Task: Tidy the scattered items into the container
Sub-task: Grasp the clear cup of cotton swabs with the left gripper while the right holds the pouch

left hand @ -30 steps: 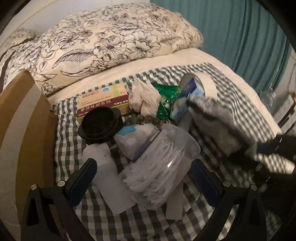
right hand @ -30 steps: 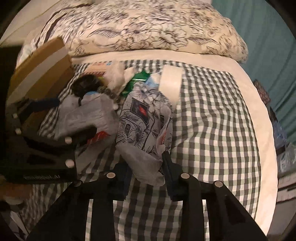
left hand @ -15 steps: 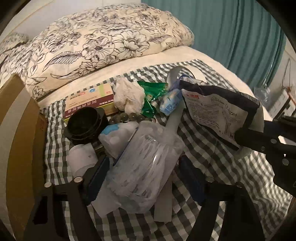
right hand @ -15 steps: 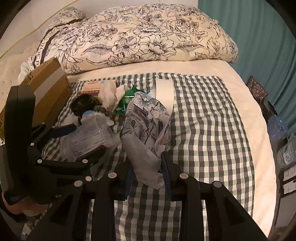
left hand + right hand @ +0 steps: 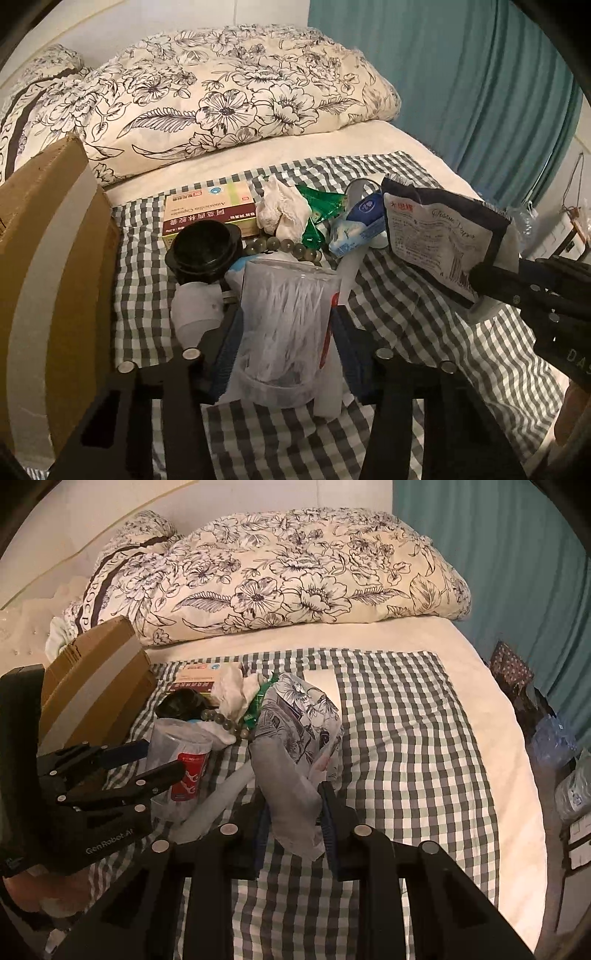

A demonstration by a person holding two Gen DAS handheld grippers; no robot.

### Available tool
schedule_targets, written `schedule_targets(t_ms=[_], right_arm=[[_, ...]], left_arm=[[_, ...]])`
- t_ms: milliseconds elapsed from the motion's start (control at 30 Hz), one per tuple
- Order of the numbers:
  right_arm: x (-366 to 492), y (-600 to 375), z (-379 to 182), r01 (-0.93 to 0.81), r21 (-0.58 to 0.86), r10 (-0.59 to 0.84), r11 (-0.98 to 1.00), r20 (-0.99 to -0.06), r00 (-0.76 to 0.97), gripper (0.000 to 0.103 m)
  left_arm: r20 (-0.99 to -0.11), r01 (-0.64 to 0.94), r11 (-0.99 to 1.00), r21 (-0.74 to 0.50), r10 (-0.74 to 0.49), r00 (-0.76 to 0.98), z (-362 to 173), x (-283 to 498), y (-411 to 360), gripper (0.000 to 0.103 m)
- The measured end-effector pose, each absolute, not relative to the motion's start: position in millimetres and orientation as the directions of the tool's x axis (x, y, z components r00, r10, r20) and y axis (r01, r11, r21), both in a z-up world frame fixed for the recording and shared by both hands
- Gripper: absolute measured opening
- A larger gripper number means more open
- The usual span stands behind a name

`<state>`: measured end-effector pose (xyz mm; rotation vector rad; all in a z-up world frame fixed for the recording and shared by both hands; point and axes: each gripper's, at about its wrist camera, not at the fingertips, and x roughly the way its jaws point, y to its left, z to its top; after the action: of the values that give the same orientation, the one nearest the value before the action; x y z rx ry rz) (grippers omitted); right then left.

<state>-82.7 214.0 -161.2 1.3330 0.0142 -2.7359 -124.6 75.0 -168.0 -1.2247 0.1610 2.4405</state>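
Note:
A clear tub of cotton swabs (image 5: 288, 295) stands upright between the fingers of my left gripper (image 5: 286, 317). Its jaws are closing and the pads press on the tub's sides. The right wrist view shows the same tub (image 5: 181, 746) raised off the checked cloth in the left gripper (image 5: 162, 755). My right gripper (image 5: 293, 801) is closing on a floral-printed tissue pack (image 5: 295, 720) and holds it above the cloth. That pack (image 5: 439, 236) hangs at the right of the left wrist view. The brown cardboard box (image 5: 55, 258) stands at the left.
Behind the tub on the checked cloth (image 5: 424, 314) lie a medicine box (image 5: 210, 214), a black round lid (image 5: 205, 251), a crumpled tissue (image 5: 282, 210), green sachets (image 5: 317, 206), a string of beads (image 5: 284, 245) and a white bottle (image 5: 195, 306). A floral duvet (image 5: 221, 92) lies behind.
The left jaws closed in from wide open onto the swab tub, which went from lying tilted to upright and lifted. The right gripper rose with the tissue pack.

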Motion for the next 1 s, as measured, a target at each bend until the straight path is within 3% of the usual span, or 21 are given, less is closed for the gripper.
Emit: schedule_targets(t_ms=[33,133,200,233,300,400,600,767,1000], right_arm=[[-82,213,-160,0.096,0.033,-0.085,-0.995,-0.786,-0.612,0.025],[-77,206,-156,0.109,0.019,-0.082,-0.994,-0.785,-0.614,0.025],[-72,201,-153,0.127,0.01,-0.087,-0.992,-0.779,-0.621,0.025],[-70,198,-152,0.134,0.003,-0.087,-0.991,-0.776,-0.625,0.025],[-68,197,-152,0.14,-0.005,-0.085,-0.99,-0.776,-0.626,0.025],[-71,202,-153,0.129,-0.002,-0.08,-0.992,-0.778,-0.623,0.024],[-78,206,-152,0.118,0.018,-0.089,-0.993,-0.768,-0.634,0.024],[-82,205,-152,0.116,0.02,-0.089,-0.993,-0.767,-0.635,0.024],[-78,200,-147,0.115,0.004,-0.078,-0.993,-0.76,-0.646,0.024]], left_arm=[[-0.792,-0.405,-0.911,-0.076,0.302,-0.531,-168,-124,74,0.024],[-0.798,-0.403,-0.909,-0.103,0.318,-0.511,-175,-128,77,0.027],[-0.795,-0.384,-0.919,-0.085,0.295,-0.53,-178,-131,80,0.048],[-0.791,-0.371,-0.927,-0.059,0.271,-0.549,-179,-133,83,0.074],[-0.783,-0.374,-0.927,-0.026,0.251,-0.569,-180,-134,88,0.086],[-0.786,-0.451,-0.892,-0.029,0.299,-0.541,-183,-135,101,0.088],[-0.811,-0.468,-0.879,0.087,0.211,-0.546,-214,-149,122,0.088],[-0.795,-0.447,-0.894,0.014,0.261,-0.548,-207,-149,107,0.075],[-0.765,-0.424,-0.905,-0.037,0.299,-0.571,-183,-141,87,0.066]])
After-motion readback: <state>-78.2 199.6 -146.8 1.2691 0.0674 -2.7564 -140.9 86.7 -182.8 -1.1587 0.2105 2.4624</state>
